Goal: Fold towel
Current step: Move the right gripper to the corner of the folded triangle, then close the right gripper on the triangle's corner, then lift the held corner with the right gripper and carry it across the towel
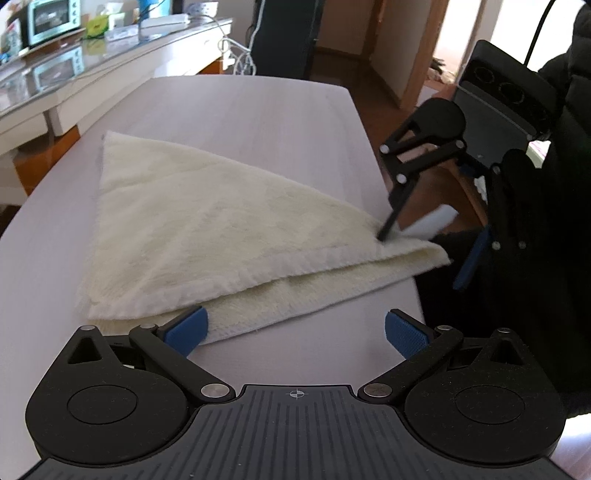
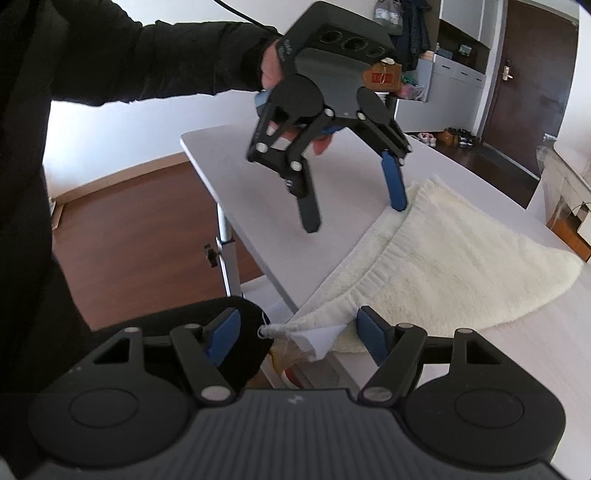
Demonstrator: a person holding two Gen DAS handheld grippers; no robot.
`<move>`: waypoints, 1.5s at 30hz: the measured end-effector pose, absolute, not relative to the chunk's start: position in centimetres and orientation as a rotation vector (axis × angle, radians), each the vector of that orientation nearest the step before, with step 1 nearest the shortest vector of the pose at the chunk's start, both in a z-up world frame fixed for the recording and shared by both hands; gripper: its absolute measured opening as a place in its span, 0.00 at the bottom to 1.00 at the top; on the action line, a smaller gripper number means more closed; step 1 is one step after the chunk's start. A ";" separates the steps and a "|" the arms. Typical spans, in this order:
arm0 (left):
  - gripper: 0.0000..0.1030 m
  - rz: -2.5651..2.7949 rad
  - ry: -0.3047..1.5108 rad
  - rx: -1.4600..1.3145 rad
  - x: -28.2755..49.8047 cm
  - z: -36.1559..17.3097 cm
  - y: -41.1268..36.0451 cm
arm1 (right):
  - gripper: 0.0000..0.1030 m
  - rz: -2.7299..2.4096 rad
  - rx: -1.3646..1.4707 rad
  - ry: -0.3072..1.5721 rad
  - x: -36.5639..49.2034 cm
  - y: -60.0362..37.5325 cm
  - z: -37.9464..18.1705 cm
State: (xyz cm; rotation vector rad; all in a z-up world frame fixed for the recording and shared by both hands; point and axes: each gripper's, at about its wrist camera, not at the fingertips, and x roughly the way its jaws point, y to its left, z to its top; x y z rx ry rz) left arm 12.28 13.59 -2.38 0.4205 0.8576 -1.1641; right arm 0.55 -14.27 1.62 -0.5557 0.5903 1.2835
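left gripper (image 1: 295,328): your jaws are spread wide with nothing pinched. The left blue pad (image 1: 188,328) sits right at the near edge of the towel, the right pad (image 1: 404,334) is over bare tabletop.
same gripper from the other side (image 2: 356,214): from the right wrist view it hangs over the table pointing down, fingers apart. The blue one comes down just by the towel's far corner; can't tell if it's actually touching.
right gripper (image 2: 295,332): open too. The towel's corner and its white label (image 2: 325,341) poke in between your pads, but the pads aren't pressing on them. From the left wrist view one thin black finger (image 1: 388,221) comes down right at that same corner.
towel (image 1: 207,229): cream terry cloth, folded over into a rough triangle, lying flat on the table. Top layer doesn't line up with the bottom one, so a strip of the lower layer shows along the near edge. The right-hand corner (image 1: 432,254) sticks out over the table edge.
table (image 1: 258,110): pale lilac-white top, wood floor (image 2: 129,229) below it.
your hand (image 2: 271,70): dark sleeve, wrapped round the left gripper's body.
background: a toaster oven (image 1: 50,20) on the counter at back left.
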 end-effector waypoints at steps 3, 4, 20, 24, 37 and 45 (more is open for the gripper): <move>1.00 -1.134 0.855 0.439 10.7 -2.3 13.0 | 0.70 1.271 -0.577 0.570 0.2 -15.0 1.4; 1.00 -1.127 0.860 0.430 10.5 -2.2 13.0 | 0.70 1.266 -0.588 0.560 0.0 -15.2 1.4; 1.00 -1.011 0.847 0.361 13.4 -1.2 14.3 | 0.50 1.149 -0.888 0.323 -4.6 -14.1 -1.1; 1.00 -1.009 0.862 0.377 13.0 -2.0 14.2 | 0.35 1.153 -0.852 0.352 -4.0 -14.4 -0.6; 1.00 -0.973 0.825 0.420 10.2 -1.5 13.7 | 0.24 1.170 -0.731 0.417 -1.7 -16.5 1.5; 1.00 -0.927 0.840 0.397 12.4 -1.8 13.7 | 0.24 1.164 -0.658 0.467 -0.7 -17.0 1.8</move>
